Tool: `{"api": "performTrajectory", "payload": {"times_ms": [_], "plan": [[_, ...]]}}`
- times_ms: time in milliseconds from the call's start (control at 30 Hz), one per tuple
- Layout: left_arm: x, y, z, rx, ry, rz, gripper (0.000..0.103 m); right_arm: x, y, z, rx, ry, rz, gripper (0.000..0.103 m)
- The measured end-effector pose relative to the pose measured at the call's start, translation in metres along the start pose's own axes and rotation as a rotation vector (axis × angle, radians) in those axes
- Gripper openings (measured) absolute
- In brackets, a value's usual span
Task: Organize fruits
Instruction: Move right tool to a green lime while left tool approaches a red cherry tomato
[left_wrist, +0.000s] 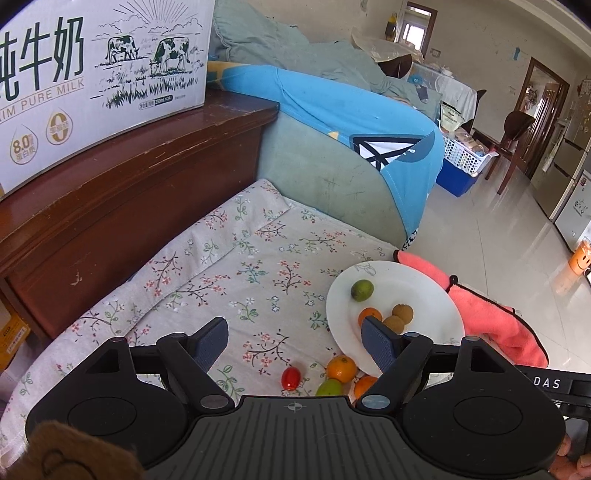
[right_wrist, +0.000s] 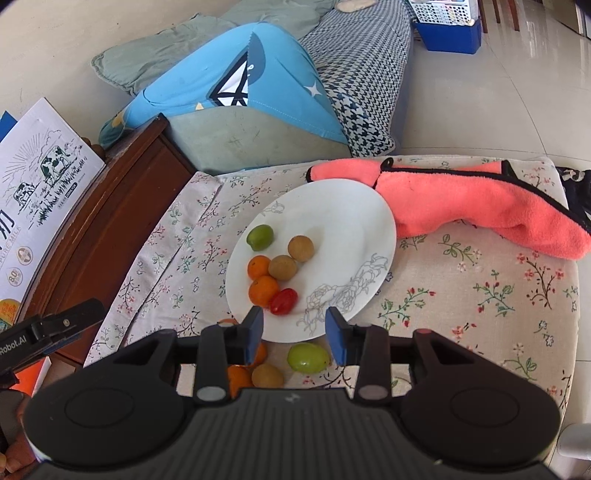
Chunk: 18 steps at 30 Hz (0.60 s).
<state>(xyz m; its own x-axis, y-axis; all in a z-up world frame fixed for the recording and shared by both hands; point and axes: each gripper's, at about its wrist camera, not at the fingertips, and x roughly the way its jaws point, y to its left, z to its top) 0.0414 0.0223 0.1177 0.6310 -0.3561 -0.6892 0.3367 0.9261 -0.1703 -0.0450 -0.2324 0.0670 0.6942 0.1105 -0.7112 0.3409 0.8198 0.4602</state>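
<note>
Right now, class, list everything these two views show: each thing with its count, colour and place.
plate: one, white, on the floral cloth
fruit on the plate: six; one green, two orange, two brown, one red
fruit on the cloth: at least five, beside the plate's near rim; green, brown, two orange, red
towel: one, pink, by the plate's far rim
milk box: one, white, on the brown cabinet
cushion: one, blue, behind the cloth
left gripper: black, open, empty
right gripper: black, open, empty
</note>
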Motion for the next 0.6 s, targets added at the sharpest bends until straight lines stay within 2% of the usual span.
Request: {"api": "performTrajectory", "payload": {"times_ms": [300, 433, 600], "plan": [[-0.002, 0.019, -0.017, 0.015, 0.051, 0.016, 0.080, -0.006, 0.006, -0.022, -0.022, 0.040, 0.031, 0.045], [0.005, 0.025, -0.020, 0.010, 0.083, 0.062, 0.080, 0.003, 0.002, -0.023, -0.002, 0.058, -0.001, 0.046], [0.014, 0.030, -0.023, -0.007, 0.129, 0.059, 0.080, 0.020, -0.003, -0.024, 0.047, 0.086, -0.040, 0.046]]}}
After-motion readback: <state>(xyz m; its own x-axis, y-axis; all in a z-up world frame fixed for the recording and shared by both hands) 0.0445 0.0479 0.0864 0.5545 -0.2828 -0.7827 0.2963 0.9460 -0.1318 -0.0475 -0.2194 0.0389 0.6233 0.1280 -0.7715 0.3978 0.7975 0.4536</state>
